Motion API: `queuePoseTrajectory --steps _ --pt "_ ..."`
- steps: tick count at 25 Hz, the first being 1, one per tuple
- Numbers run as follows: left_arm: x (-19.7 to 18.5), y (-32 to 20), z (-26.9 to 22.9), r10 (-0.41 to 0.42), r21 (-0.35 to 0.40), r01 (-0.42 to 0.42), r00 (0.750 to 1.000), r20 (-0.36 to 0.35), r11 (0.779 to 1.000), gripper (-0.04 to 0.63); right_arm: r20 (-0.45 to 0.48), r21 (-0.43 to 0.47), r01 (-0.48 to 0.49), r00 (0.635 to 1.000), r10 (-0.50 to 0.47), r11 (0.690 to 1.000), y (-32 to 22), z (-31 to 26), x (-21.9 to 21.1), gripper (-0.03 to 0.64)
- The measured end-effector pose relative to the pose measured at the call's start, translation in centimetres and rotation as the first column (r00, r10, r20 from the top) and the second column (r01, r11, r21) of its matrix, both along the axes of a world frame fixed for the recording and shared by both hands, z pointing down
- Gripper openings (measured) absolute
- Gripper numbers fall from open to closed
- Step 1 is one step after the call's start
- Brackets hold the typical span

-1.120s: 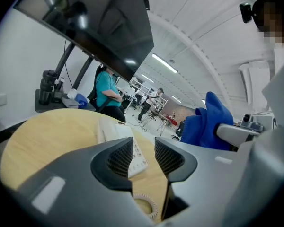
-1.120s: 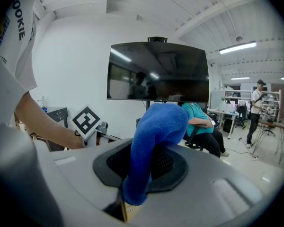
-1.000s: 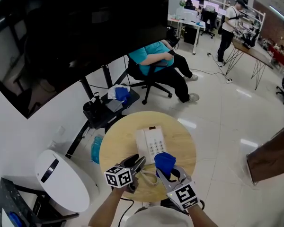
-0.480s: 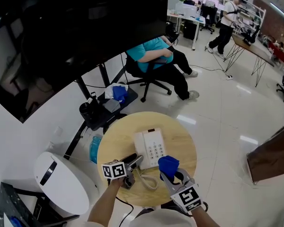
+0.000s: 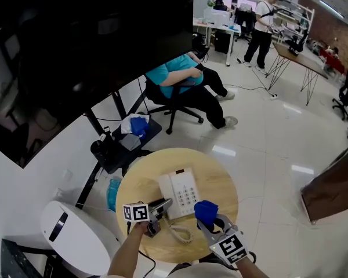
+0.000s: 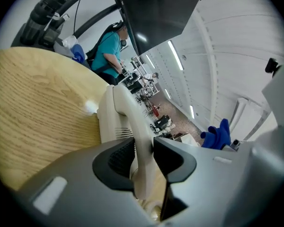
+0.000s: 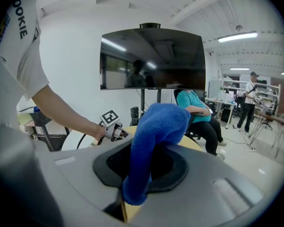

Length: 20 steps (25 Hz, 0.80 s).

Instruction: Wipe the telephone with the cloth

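Head view: the telephone (image 5: 180, 193) lies near the middle of the round table (image 5: 223, 178). The blue cloth (image 5: 205, 211) hangs just right of the telephone, not touching it. Wiping is judged not yet begun.

Left gripper view: the left gripper (image 6: 143, 149) is closing its jaws on the handset (image 6: 125, 108), with the pads against both sides.

Right gripper view: the right gripper (image 7: 144, 171) is clamped on the cloth.

Surroundings: a seated person (image 5: 182, 77) is well beyond the table. The coiled cord (image 5: 178, 234) just beside the telephone could snag.
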State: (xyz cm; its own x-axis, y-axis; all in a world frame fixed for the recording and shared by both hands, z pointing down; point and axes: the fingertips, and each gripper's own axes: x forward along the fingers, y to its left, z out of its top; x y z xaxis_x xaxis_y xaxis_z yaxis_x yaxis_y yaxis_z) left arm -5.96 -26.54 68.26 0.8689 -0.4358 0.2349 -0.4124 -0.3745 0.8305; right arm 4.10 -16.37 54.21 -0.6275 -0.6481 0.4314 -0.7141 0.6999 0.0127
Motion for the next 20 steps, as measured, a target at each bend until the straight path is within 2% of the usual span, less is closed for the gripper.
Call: queuePoseTrajectory --steps 3,7,16,20 --pt "0.1 0.1 -0.2 0.002 -0.028 -0.004 0.998 -0.055 1.000 0.104 -0.002 -0.003 -0.009 1.000 0.009 1.000 -0.1 0.1 0.3 0.061" --pt "0.1 0.1 -0.4 -0.010 -0.040 0.008 0.998 -0.068 0.999 0.092 0.004 0.001 -0.004 1.000 0.004 1.000 -0.1 0.1 0.0 0.061" --pt "0.0 0.6 -2.9 -0.040 0.006 0.040 0.996 -0.081 0.999 0.083 0.018 0.038 0.012 1.000 -0.012 0.999 -0.4 -1.1 -0.6 0.061" --pt "0.4 1.5 -5.5 -0.039 0.064 0.046 0.994 -0.104 0.997 0.083 0.032 0.078 0.023 0.999 -0.026 0.997 -0.8 -2.4 -1.3 0.061"
